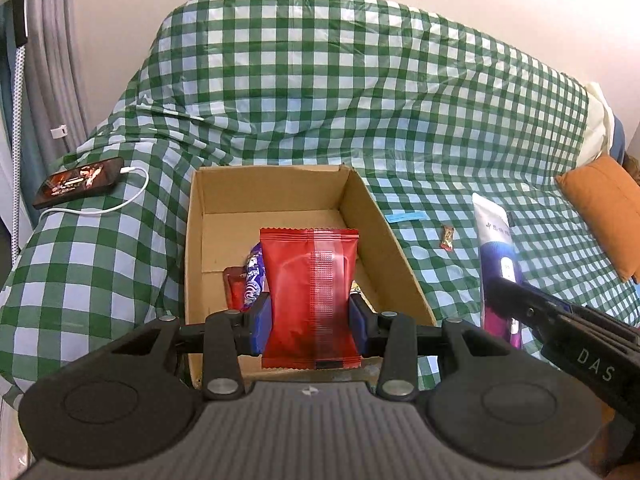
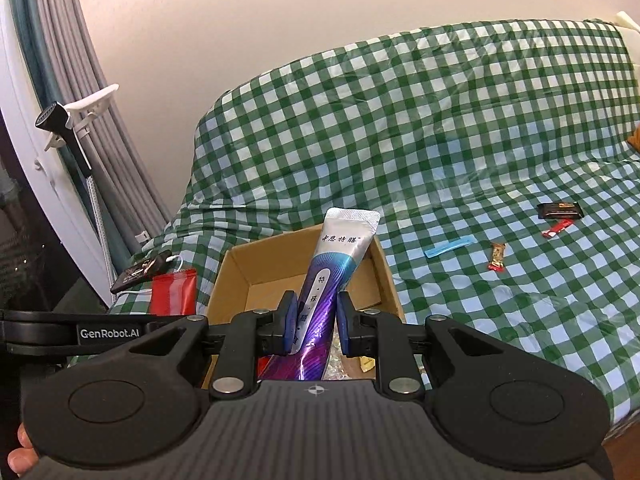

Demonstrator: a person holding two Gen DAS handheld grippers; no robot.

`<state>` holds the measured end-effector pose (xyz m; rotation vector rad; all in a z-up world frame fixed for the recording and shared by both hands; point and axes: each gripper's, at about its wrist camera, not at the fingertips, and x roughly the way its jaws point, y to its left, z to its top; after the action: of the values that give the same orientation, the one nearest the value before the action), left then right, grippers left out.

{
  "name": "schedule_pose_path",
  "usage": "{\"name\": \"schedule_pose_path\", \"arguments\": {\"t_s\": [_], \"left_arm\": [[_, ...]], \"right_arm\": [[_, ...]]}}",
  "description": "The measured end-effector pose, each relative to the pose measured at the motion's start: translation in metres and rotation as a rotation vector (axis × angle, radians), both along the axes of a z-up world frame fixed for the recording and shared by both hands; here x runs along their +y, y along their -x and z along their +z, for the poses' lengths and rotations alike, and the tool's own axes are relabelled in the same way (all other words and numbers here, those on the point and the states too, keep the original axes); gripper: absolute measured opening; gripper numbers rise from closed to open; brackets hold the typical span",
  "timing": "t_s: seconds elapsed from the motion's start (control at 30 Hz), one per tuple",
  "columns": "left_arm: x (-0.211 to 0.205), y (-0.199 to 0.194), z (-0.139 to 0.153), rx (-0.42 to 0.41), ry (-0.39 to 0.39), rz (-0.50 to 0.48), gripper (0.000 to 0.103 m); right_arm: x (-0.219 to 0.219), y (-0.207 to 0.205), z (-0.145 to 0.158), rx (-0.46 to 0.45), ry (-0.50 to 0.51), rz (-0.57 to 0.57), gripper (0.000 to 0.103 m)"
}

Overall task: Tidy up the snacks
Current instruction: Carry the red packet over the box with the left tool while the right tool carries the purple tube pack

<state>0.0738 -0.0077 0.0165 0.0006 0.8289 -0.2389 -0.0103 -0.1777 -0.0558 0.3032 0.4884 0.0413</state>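
Observation:
My left gripper [image 1: 311,316] is shut on a red snack packet [image 1: 310,296] and holds it upright above the open cardboard box [image 1: 196,220]. A purple packet [image 1: 254,276] and a red packet [image 1: 234,288] lie in the box. My right gripper [image 2: 313,328] is shut on a long purple-and-silver pouch [image 2: 332,276], held tilted over the box [image 2: 236,276]; the pouch also shows in the left wrist view [image 1: 498,256]. The red packet shows at the left of the right wrist view [image 2: 174,292].
The box sits on a sofa under a green checked cloth [image 1: 320,92]. Loose on the cloth: a small red-gold bar [image 2: 497,256], a blue strip [image 2: 450,246], a dark packet [image 2: 559,211], a red stick [image 2: 556,228]. A phone [image 1: 78,181] charges at left. An orange cushion [image 1: 604,208] lies at right.

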Motion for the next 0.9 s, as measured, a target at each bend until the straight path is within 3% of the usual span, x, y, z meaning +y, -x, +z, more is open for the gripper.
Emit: {"name": "schedule_pose_path", "arguments": {"t_s": [0.47,0.9], "left_arm": [[-0.010,-0.059,-0.026,0.038,-0.062,0.020,0.045],[-0.018,-0.143,-0.075,0.102,-0.115,0.035,0.045]], "right_arm": [[0.004,-0.065,-0.024,0.061,0.013,0.048,0.023],[0.008,-0.145,-0.067,0.161,0.026,0.065,0.023]]}}
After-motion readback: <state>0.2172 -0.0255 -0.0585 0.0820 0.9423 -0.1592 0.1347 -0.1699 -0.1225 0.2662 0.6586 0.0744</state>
